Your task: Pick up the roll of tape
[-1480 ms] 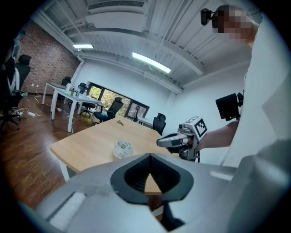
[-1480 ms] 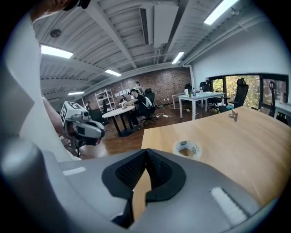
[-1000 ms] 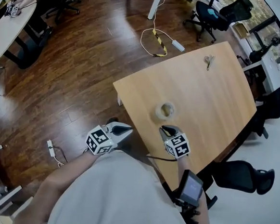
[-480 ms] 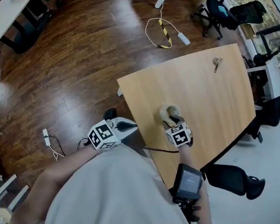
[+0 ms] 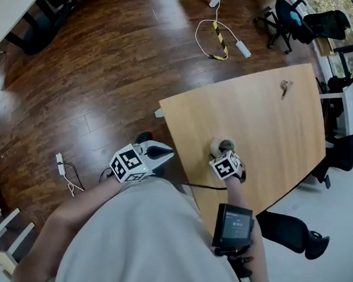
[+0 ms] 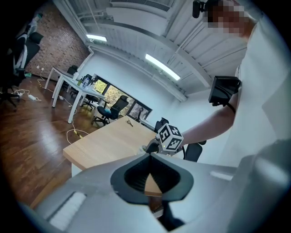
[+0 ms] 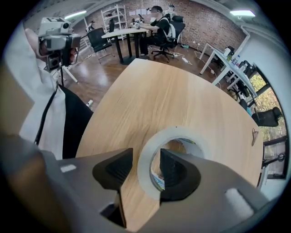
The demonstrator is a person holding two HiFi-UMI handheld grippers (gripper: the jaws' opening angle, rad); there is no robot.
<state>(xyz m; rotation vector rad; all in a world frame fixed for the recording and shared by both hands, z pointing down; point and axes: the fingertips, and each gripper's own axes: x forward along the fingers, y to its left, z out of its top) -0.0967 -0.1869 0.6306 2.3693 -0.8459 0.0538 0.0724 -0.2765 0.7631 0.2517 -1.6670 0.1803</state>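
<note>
A roll of clear tape (image 5: 223, 145) lies flat on the light wooden table (image 5: 269, 120), near its front edge. My right gripper (image 5: 223, 153) points straight down onto it. In the right gripper view its jaws are opening: one fingertip (image 7: 170, 159) is inside the roll's (image 7: 173, 133) hole and the other is outside, so the wall stands between them without being pressed. My left gripper (image 5: 165, 152) hangs off the table's left edge, over the floor. Its jaws (image 6: 150, 155) meet at the tips with nothing in them.
A bunch of keys (image 5: 284, 87) lies at the table's far side. Office chairs (image 5: 291, 228) stand to the right of the table and behind it (image 5: 289, 18). A white cable with a striped piece (image 5: 220, 37) and a power strip (image 5: 59, 164) lie on the wooden floor.
My right gripper has moved forward over the roll and come down onto it, tipping to point downward, and its jaws have spread. The left gripper has drifted a little.
</note>
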